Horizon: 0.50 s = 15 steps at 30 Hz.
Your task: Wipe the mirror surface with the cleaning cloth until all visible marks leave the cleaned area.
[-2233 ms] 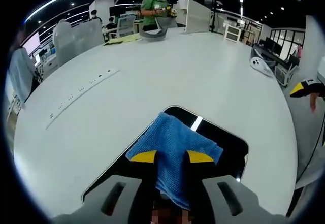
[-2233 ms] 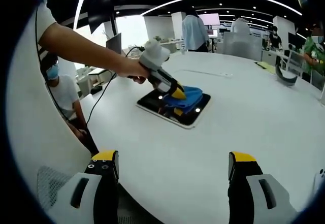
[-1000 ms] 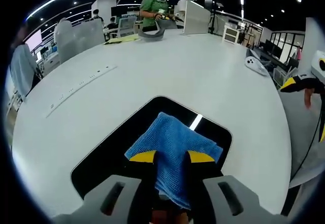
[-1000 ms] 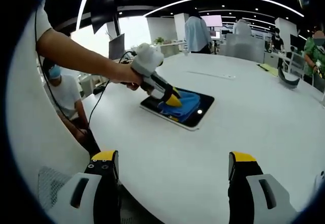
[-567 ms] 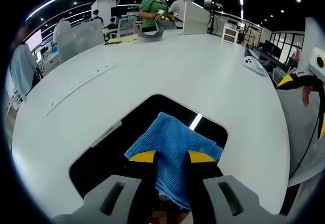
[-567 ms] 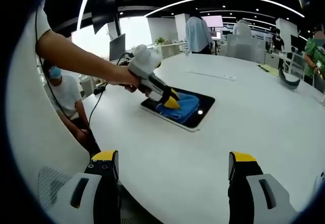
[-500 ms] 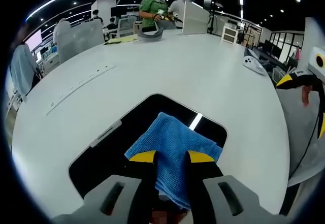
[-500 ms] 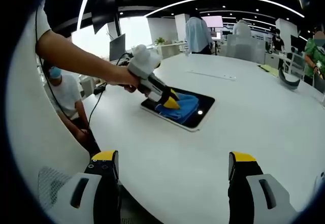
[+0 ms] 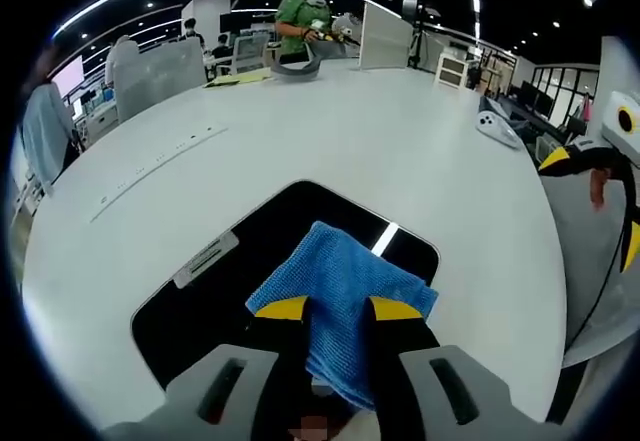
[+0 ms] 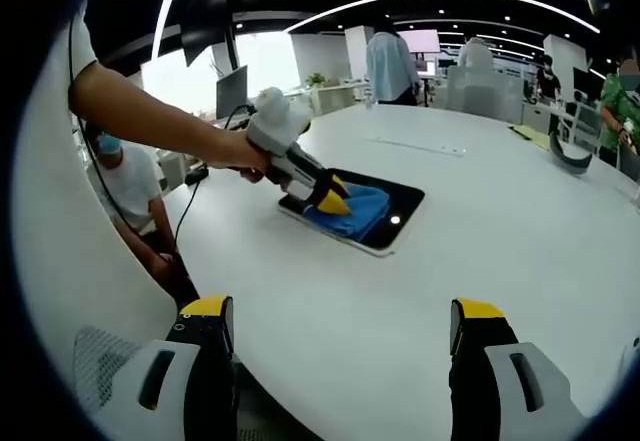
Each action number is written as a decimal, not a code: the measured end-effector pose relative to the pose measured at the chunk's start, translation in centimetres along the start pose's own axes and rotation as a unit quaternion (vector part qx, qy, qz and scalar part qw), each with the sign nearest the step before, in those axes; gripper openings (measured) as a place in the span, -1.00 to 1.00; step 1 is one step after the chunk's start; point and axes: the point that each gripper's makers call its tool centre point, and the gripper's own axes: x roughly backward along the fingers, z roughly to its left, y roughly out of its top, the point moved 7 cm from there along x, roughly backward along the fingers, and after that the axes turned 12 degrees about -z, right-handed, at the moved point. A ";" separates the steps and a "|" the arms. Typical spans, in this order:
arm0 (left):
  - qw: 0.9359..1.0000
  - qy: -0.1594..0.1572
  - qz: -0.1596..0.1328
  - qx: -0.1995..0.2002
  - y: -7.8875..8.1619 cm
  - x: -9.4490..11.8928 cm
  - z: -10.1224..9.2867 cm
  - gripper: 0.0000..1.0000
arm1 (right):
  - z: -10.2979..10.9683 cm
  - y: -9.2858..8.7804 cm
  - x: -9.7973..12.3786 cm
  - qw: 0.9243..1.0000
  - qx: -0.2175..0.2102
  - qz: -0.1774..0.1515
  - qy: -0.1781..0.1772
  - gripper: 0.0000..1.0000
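Observation:
A dark rectangular mirror (image 9: 230, 271) (image 10: 395, 204) lies flat on the round white table (image 9: 330, 141) (image 10: 420, 301). A folded blue cloth (image 9: 340, 296) (image 10: 352, 211) rests on it, pinched between the yellow-tipped jaws of my left gripper (image 9: 337, 309) (image 10: 331, 199), which a person's hand holds from the left in the right gripper view. A bright strip of light reflects in the glass beside the cloth. My right gripper (image 10: 340, 311) hovers near the table's front edge, well short of the mirror, its jaws wide apart and nothing between them; its yellow tip (image 9: 560, 156) enters the left gripper view at the right.
A grey headset-like object (image 9: 300, 66) and yellow papers (image 9: 240, 76) lie at the table's far side, near a person in green (image 9: 305, 16). A white device (image 9: 497, 126) sits at the right edge. Office chairs, desks and other people surround the table.
My left gripper has dragged the cloth toward the mirror's near end, so more bare glass shows ahead of the cloth. The right gripper has stayed put.

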 end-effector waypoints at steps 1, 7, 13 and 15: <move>1.000 0.000 0.000 0.001 0.0 0.0 0.0 -0.59 | 0.0 0.0 0.0 1.000 0.000 -0.001 0.000 0.78; 1.000 -0.002 0.001 0.000 0.0 0.0 0.1 -0.60 | 0.1 0.1 -0.1 1.000 0.000 -0.001 0.001 0.78; 1.000 -0.002 0.002 -0.003 -0.1 0.1 0.1 -0.60 | 0.2 0.1 -0.1 1.000 -0.001 -0.001 0.001 0.78; 1.000 -0.003 0.002 -0.005 -0.1 0.2 0.1 -0.60 | 0.2 0.0 0.0 1.000 -0.001 -0.002 0.001 0.78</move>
